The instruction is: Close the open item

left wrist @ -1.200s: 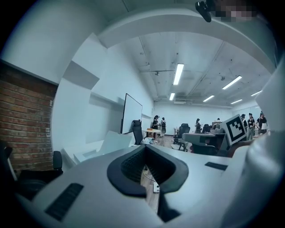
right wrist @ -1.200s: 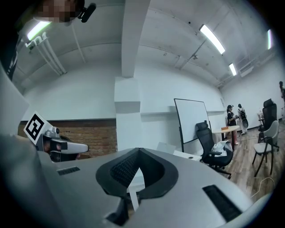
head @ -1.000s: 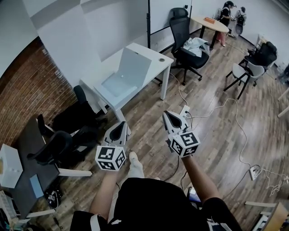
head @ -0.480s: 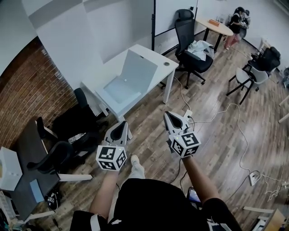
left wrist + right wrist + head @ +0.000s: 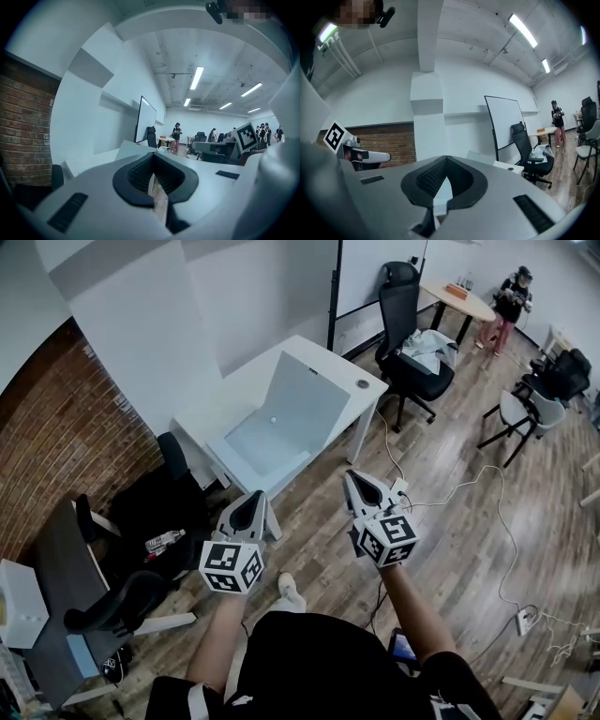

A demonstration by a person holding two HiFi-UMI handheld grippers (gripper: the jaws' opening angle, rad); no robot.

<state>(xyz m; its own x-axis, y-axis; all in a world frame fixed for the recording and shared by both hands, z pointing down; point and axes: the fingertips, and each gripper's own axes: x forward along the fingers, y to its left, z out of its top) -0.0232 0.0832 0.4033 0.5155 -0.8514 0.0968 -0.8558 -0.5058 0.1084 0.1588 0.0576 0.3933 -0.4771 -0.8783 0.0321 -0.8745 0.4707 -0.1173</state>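
The open white box sits on the white surface near the brick wall, its base at the near edge and its lid raised, standing along the side toward the black office chair. Both grippers hang over the wooden floor, well apart from the box. The left gripper has its jaws pressed together with nothing between them, and the right gripper is likewise closed and empty.
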